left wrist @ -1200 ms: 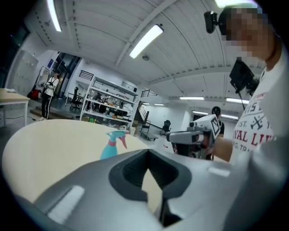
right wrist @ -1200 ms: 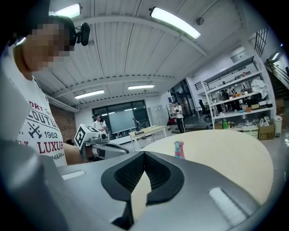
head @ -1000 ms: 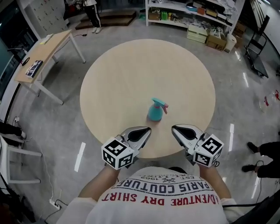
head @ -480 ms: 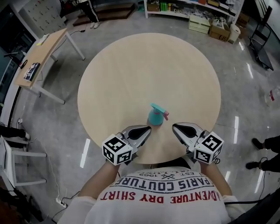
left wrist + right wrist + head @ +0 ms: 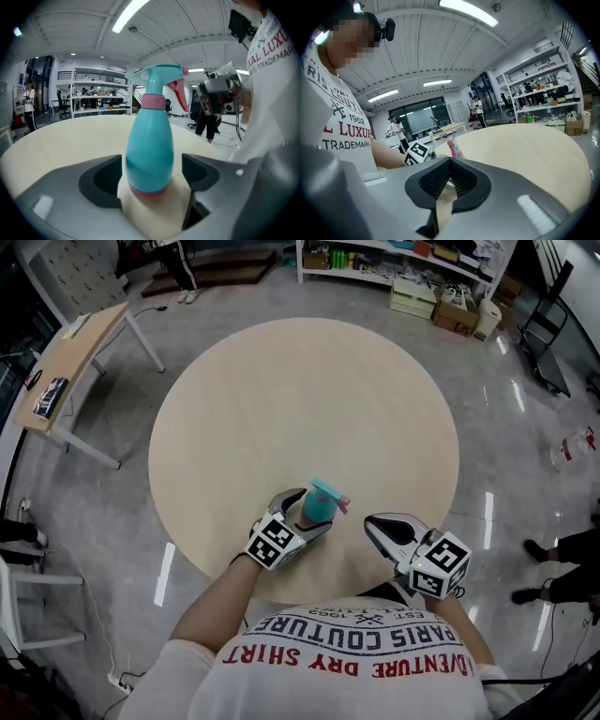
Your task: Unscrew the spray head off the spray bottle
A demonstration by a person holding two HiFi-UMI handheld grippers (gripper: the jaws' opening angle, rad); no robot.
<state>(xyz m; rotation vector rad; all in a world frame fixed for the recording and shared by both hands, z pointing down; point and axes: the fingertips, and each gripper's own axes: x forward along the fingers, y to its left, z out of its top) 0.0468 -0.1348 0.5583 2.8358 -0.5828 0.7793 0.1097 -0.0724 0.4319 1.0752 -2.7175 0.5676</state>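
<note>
A teal spray bottle (image 5: 317, 507) with a teal and pink spray head (image 5: 327, 493) stands upright near the front edge of the round wooden table (image 5: 309, 399). My left gripper (image 5: 313, 511) has its jaws on either side of the bottle's body and they are opening. In the left gripper view the bottle (image 5: 149, 150) fills the middle between the fingers (image 5: 101, 180), with a gap on each side, and the spray head (image 5: 159, 77) tops it. My right gripper (image 5: 380, 524) hovers shut and empty to the bottle's right. The right gripper (image 5: 450, 180) sees the pink trigger (image 5: 453, 149) ahead.
A small wooden desk (image 5: 75, 352) stands on the floor at the far left. Shelves with boxes (image 5: 403, 277) line the back wall. A person's feet (image 5: 548, 563) show at the right. The table's front edge lies just below both grippers.
My left gripper has moved forward to the bottle and its jaws have spread around the bottle's body. The right gripper has stayed shut beside it.
</note>
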